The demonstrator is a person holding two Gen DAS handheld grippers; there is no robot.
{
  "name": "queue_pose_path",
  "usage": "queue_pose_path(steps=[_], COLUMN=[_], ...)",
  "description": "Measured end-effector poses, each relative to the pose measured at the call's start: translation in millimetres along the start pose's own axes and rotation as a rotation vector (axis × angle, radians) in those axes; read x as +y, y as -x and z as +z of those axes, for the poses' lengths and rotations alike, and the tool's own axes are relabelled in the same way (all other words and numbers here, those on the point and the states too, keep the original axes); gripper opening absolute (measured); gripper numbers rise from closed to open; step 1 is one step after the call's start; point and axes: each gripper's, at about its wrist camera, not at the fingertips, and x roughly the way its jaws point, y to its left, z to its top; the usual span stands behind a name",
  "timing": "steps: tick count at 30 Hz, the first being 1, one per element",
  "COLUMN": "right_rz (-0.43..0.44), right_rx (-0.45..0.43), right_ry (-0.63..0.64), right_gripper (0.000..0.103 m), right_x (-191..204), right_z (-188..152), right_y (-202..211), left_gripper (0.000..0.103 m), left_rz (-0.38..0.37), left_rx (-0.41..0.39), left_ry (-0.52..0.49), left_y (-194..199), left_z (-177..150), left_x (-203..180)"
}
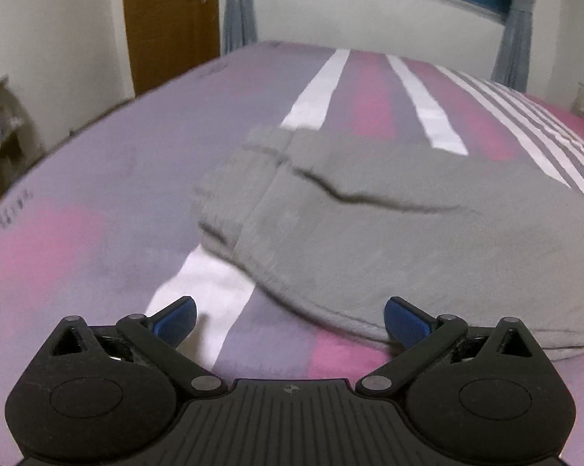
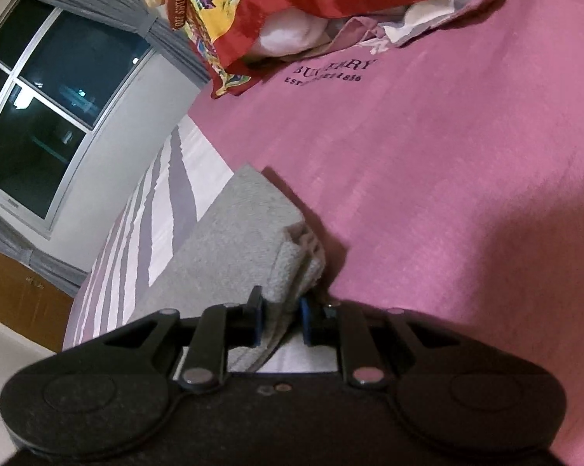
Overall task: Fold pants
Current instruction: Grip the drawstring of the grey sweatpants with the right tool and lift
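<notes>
Grey pants (image 1: 369,233) lie folded on the bed, spreading from the middle of the left wrist view to the right. My left gripper (image 1: 290,320) is open and empty, just above the near edge of the pants; its right blue fingertip (image 1: 402,320) is at the hem. In the right wrist view my right gripper (image 2: 280,320) is shut on the end of the grey pants (image 2: 245,240), with layers of fabric pinched between its blue pads and held a little above the sheet.
The bed sheet (image 1: 97,194) is purple and pink with white stripes. A red and yellow pillow (image 2: 292,4) and crumpled cloth lie at the far end of the pink sheet (image 2: 447,155). A wooden door (image 1: 171,19), curtains and a window (image 2: 47,108) stand beyond the bed.
</notes>
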Motion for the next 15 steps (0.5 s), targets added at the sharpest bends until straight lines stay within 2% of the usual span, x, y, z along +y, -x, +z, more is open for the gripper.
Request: queue_pose_path(steps=[4,15], right_rz=[-0.008,-0.036], right_rx=[-0.005,-0.014], right_ry=[-0.023,-0.06], right_gripper=[0.017,0.018], right_x=[0.6,3.0], right_z=[1.7,2.8], right_y=[-1.9,-4.2], left_gripper=[0.103,0.103], left_rz=[-0.035,-0.069], left_rx=[0.007,-0.033], left_ry=[0.07,0.067], left_y=[-9.9,-16.6], left_z=[-7.2,-18.2], left_x=[10.2,15.6])
